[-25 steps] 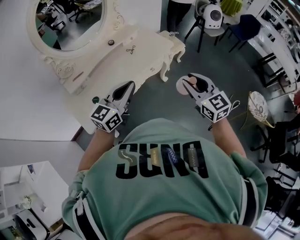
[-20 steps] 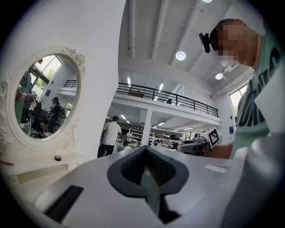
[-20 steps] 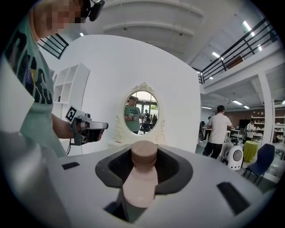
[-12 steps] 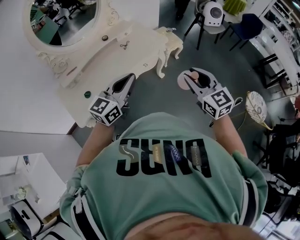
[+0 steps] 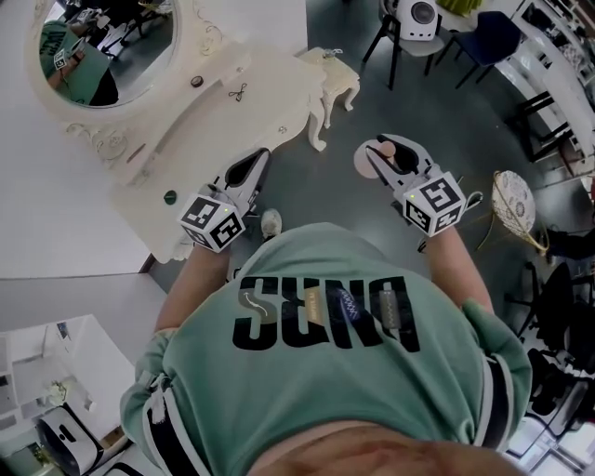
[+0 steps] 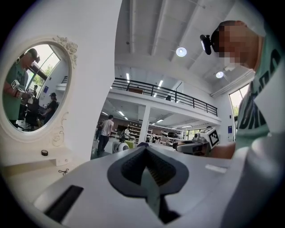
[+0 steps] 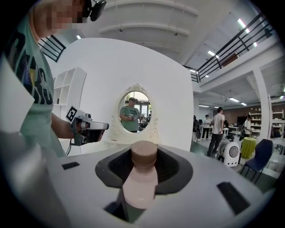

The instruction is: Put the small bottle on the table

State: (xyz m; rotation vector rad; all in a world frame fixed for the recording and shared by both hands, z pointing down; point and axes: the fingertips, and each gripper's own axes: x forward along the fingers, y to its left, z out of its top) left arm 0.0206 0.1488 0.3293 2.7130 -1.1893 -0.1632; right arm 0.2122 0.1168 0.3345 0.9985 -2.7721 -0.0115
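Observation:
The small bottle [image 7: 139, 187], pale pink with a brown cap [image 7: 144, 156], lies lengthwise between the jaws of my right gripper [image 7: 143, 151], which is shut on it. In the head view that gripper [image 5: 383, 153] hangs over the dark floor, right of the white dressing table [image 5: 260, 102], with the bottle [image 5: 382, 150] at its tip. My left gripper [image 5: 253, 165] hovers just off the table's near edge. Its jaws [image 6: 146, 151] are shut with nothing between them. The table top [image 6: 26, 173] and its oval mirror [image 6: 33, 89] lie to the left.
A small white stool [image 5: 330, 79] stands by the table's far end. A round gold-legged side table [image 5: 513, 204] is on the right, and chairs and a white robot [image 5: 414, 14] are further back. People walk in the hall behind. A few small items dot the table top.
The dressing table has slid a little left and up in the head view. A shoe now shows under the left gripper. Both grippers keep their places, the bottle still held.

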